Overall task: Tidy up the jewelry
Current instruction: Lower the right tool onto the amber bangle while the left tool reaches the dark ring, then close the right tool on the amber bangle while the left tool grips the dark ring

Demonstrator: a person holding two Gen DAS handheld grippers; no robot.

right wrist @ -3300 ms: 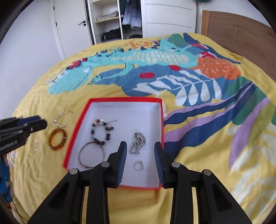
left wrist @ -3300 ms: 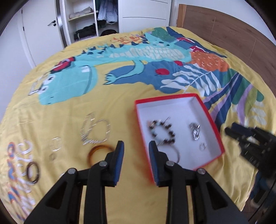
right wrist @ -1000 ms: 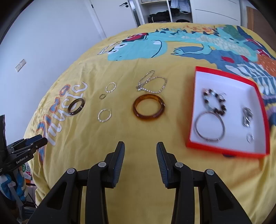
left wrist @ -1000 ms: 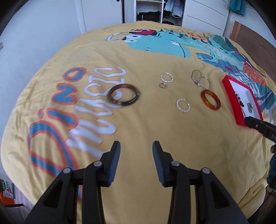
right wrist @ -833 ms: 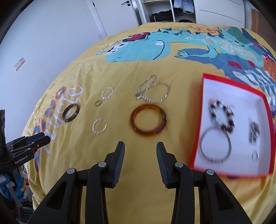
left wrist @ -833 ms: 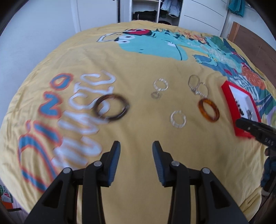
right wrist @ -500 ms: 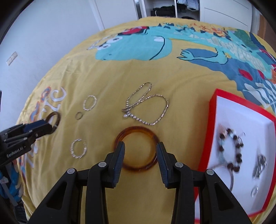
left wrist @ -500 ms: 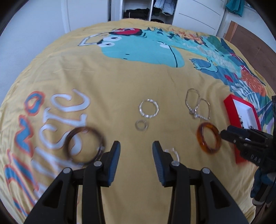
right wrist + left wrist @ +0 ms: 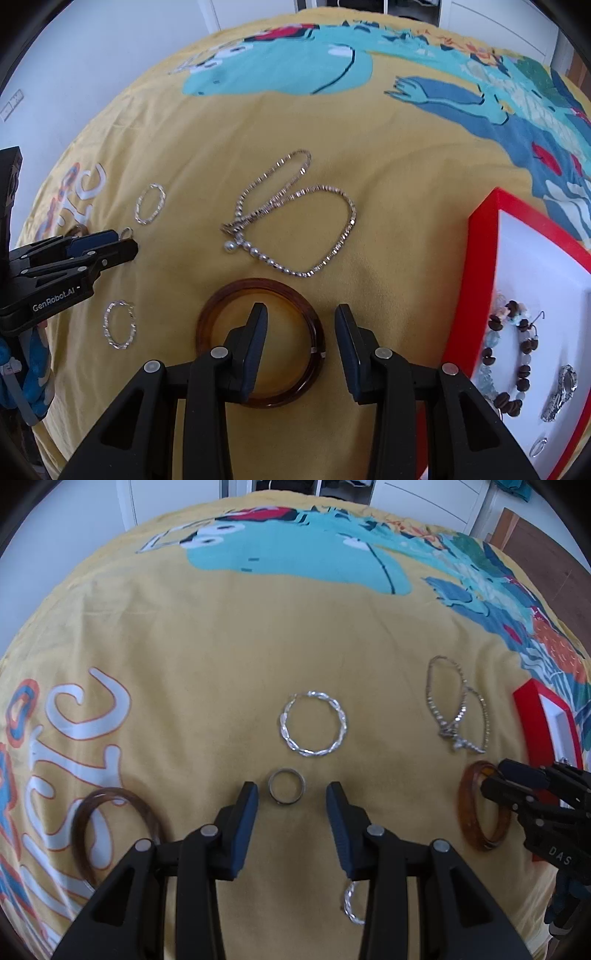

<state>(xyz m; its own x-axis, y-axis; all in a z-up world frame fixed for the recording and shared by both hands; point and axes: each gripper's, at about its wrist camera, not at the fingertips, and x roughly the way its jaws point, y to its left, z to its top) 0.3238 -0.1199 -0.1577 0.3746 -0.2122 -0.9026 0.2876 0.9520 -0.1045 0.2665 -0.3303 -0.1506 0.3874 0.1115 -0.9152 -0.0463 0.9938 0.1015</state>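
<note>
Two claws hang over the yellow bedspread (image 9: 221, 657), both with jaws apart and nothing held.

Your left gripper (image 9: 292, 798) frames the small ring (image 9: 286, 786) at lower centre, not touching it; your right gripper (image 9: 300, 321) straddles one side of the amber bangle (image 9: 258, 339). The chain (image 9: 295, 214) lies above it, and the red box (image 9: 476, 280) sits at the right edge.

Yellow dinosaur-print bedspread (image 9: 332, 118), amber bangle (image 9: 258, 343), red-rimmed white box (image 9: 476, 288)
</note>
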